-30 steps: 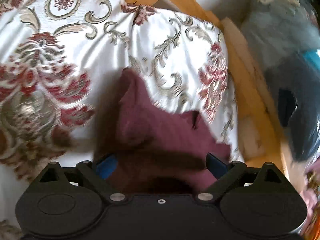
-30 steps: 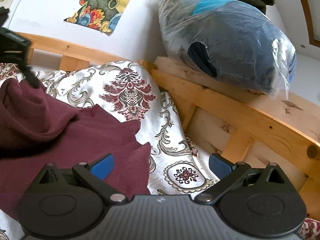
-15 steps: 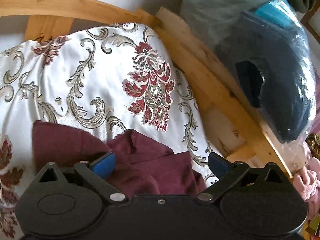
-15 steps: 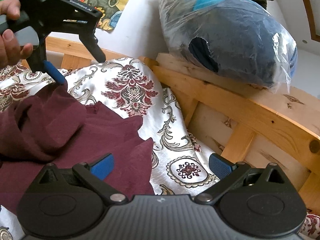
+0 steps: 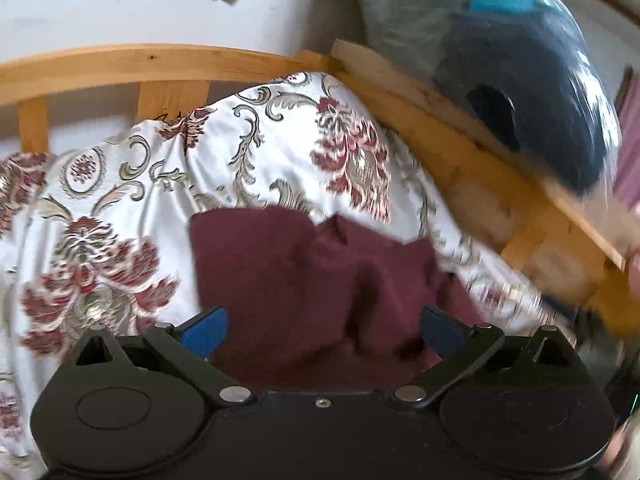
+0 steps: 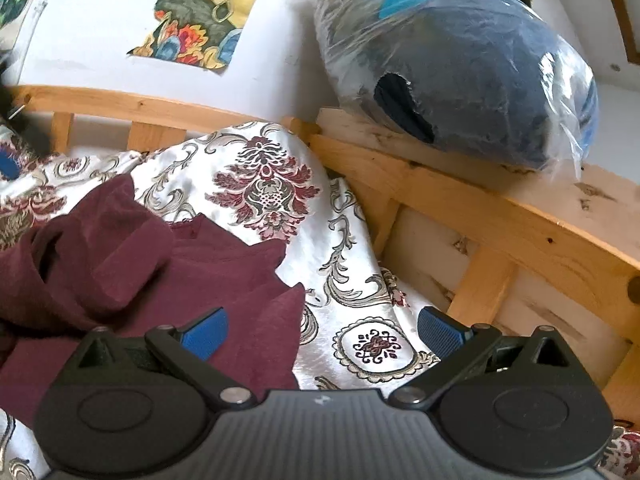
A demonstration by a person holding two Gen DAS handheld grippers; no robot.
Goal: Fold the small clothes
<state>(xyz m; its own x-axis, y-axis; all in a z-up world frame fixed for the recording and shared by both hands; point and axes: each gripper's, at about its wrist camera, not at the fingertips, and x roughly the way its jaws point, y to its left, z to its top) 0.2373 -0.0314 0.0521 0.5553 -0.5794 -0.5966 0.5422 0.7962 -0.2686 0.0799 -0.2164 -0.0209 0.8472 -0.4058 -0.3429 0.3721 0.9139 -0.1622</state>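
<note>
Right now your left gripper (image 5: 322,330) stands with jaws spread wide and nothing pinched; the maroon knit garment (image 5: 320,280) lies loose beneath and ahead of them, low in the centre of the frame. Your right gripper (image 6: 322,332) is equally wide and empty, its left blue pad (image 6: 204,336) over the garment's edge, the right one over the floral bedspread (image 6: 264,192). The garment looks soft, light and limp, so it will likely sag and bunch. Pinch it at a hem corner or seam, not mid-panel. Beyond, a wooden bed frame (image 6: 500,216) carries a plastic-wrapped bundle (image 6: 460,60) at upper right.
</note>
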